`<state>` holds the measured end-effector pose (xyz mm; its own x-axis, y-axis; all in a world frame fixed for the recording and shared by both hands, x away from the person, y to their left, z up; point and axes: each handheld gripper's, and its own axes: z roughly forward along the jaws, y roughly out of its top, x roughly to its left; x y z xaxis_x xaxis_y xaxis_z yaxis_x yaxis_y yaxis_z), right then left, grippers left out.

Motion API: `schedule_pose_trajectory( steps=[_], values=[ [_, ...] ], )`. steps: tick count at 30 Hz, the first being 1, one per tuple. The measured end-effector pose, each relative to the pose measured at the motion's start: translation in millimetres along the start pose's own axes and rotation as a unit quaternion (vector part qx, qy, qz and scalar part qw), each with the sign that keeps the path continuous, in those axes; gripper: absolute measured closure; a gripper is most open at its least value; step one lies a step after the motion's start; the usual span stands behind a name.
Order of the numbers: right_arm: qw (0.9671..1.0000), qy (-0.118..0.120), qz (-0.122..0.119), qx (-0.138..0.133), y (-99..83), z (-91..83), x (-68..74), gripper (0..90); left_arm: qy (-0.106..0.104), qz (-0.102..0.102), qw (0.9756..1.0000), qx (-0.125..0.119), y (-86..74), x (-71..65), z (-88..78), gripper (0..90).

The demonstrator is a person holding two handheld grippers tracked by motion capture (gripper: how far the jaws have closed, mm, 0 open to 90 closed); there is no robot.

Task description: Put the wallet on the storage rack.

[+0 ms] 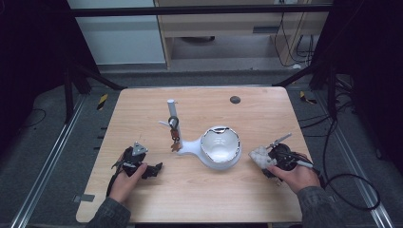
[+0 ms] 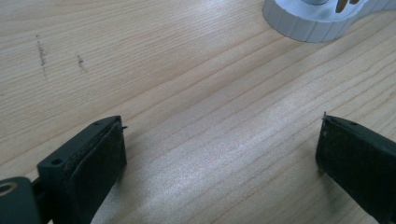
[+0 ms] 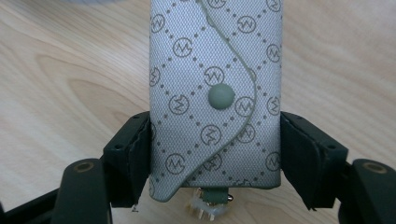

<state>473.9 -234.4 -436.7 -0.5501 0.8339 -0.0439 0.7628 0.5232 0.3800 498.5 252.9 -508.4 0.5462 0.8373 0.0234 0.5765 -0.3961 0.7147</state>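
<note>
A grey key pouch [image 3: 215, 93] with a quilted monogram pattern and a snap button sits between the jaws of my right gripper [image 3: 215, 158], whose pads press on both its long sides. In the high view the pouch [image 1: 259, 155] is at the right of the table, just right of the white bowl [image 1: 219, 146], with the right gripper [image 1: 264, 160] shut on it. My left gripper [image 1: 154, 170] rests at the left front, open and holding nothing. Its jaws [image 2: 219, 149] stand wide apart over bare wood.
The white bowl joins a white base with an upright post [image 1: 170, 111], from which a bunch of keys [image 1: 174, 135] hangs. An edge of that base [image 2: 308, 23] lies ahead of the left gripper. A small dark disc [image 1: 235, 99] lies near the far edge.
</note>
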Motion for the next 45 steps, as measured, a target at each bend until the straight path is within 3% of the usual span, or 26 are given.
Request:
schedule_pose_trajectory(
  steps=[9, 17, 33, 45],
  values=[
    [0.9986, -0.011, -0.05, -0.013, 21.0, -42.9, 19.1, 30.7, 0.0, 0.0, 1.0, 0.0, 0.0, 0.0, 0.0, 1.2],
    [0.9959, -0.014, -0.087, -0.016, 42.0, -65.1, 34.4, 30.8, 0.0, 0.0, 1.0, 0.0, 0.0, 0.0, 0.0, 1.0],
    [0.9907, -0.011, -0.136, -0.01, 72.9, -78.6, 62.5, 31.1, 0.0, 0.0, 1.0, -0.001, 0.0, -0.1, 0.2, 1.0],
    [0.9877, -0.009, -0.156, 0.001, 89.1, -75.4, 76.3, 31.1, 0.0, 0.0, 1.0, 0.0, 0.1, 0.0, 0.0, 0.9]
  ],
)
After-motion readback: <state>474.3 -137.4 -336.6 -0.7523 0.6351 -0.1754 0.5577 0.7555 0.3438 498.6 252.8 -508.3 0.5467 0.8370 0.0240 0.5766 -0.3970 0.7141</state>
